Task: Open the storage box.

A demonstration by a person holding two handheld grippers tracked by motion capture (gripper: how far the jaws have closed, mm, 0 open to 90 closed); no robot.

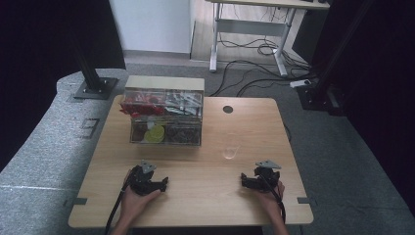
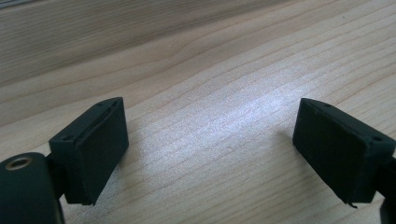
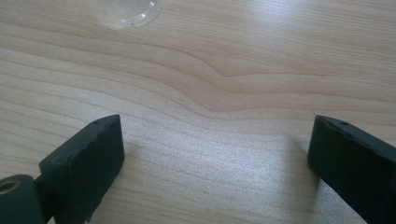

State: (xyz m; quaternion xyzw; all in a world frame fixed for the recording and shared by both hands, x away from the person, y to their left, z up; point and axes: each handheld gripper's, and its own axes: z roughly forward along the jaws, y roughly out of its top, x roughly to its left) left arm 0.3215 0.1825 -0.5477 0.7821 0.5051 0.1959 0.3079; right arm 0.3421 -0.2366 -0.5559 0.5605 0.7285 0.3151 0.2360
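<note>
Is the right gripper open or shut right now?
Open. The right gripper has its jaws wide apart over bare table, nothing between them.

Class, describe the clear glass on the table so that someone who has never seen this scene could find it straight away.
Start at the wooden table. Beyond the right gripper, right of the clear storage box, a small clear glass stands alone on bare wood. Unlike the box with its red, yellow and dark contents, it looks empty, colourless and nearly see-through.
</note>
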